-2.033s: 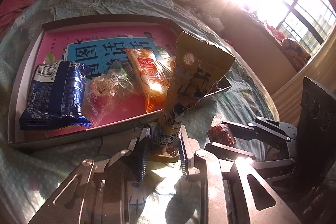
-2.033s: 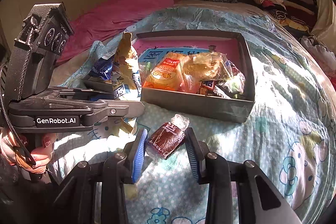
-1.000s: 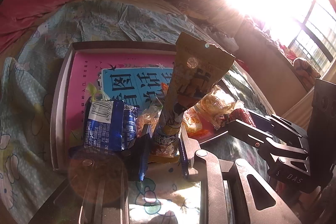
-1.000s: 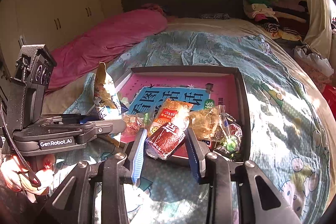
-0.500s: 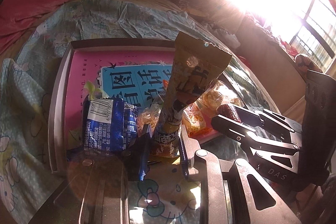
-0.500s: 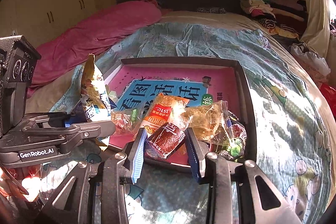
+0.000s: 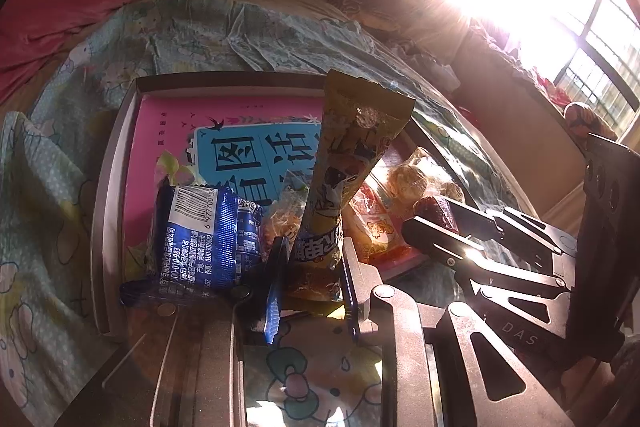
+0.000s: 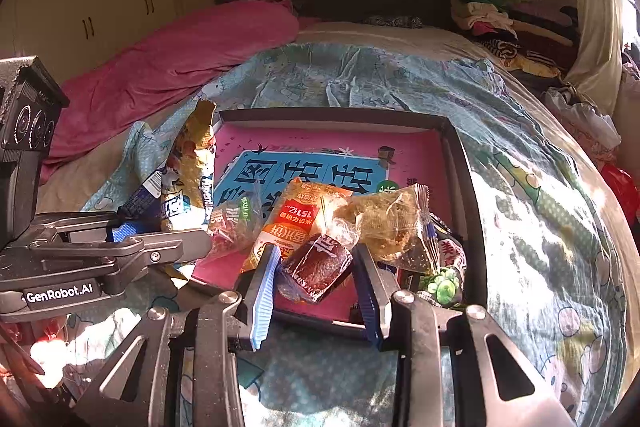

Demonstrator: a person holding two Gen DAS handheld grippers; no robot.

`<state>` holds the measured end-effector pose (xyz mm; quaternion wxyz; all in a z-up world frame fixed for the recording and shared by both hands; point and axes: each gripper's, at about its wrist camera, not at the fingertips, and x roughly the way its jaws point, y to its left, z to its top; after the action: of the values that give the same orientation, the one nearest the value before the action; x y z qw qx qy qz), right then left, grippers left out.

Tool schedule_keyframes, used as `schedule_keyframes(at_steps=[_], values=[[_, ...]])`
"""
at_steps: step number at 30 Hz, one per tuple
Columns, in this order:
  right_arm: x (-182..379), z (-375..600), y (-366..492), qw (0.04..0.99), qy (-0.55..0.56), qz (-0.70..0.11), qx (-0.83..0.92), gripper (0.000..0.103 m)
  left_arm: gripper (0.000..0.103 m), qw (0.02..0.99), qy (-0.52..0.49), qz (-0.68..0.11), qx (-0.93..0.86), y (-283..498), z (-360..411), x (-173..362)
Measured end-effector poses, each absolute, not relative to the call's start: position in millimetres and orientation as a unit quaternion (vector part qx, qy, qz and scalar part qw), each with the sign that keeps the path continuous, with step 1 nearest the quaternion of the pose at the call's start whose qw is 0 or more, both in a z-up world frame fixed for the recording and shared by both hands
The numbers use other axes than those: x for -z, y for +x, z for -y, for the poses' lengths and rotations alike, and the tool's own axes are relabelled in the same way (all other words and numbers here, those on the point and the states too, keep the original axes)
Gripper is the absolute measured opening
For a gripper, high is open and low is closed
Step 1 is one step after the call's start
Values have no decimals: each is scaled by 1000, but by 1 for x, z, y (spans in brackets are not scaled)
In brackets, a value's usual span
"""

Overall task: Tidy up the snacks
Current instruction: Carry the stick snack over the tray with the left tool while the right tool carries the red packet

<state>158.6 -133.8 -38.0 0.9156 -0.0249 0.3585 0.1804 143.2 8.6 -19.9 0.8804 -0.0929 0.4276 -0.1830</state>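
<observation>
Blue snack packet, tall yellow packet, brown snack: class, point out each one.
Blue snack packet (image 7: 204, 239), left wrist view, printed face.
Tall yellow packet (image 7: 352, 155), left wrist view, upper half.
Brown snack (image 8: 318, 267), right wrist view, wrapper middle.

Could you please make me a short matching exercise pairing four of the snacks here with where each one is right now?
Things:
1. yellow packet
2. dark red snack
3. blue packet
4. orange packet

Places:
A. lying in the box, left side in the left wrist view
B. held by the right gripper
C. held upright by the left gripper
D. lying in the box just beyond the right fingers

Pairs: 1-C, 2-B, 3-A, 4-D
</observation>
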Motion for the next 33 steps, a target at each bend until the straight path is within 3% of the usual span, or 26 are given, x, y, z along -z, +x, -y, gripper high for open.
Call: schedule_keyframes(at_steps=[33], values=[[48, 140, 151, 912, -7, -372, -174, 40, 26, 878, -85, -434, 185, 144, -6, 22]])
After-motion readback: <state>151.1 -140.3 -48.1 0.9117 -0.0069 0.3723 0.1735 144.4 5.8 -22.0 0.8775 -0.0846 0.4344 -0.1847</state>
